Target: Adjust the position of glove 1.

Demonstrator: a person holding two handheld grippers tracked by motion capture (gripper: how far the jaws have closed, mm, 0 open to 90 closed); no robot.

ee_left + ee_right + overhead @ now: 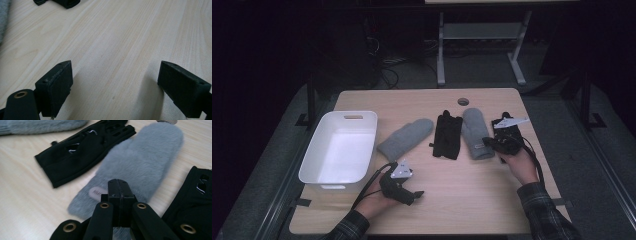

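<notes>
a: anything in the white bin (343, 150) yet?
b: nothing. four gloves on the table (472, 190) in a row: grey mitten (406, 138), black glove (448, 134), second grey mitten (140, 165), another black glove (192, 195) at the far right.
a: right gripper (117, 185)?
b: jaws pressed together over the second grey mitten's cuff; fabric pinched or not, hard to say.
a: left gripper (113, 85)?
b: wide open, empty, low over bare wood. all sorting left.
</notes>
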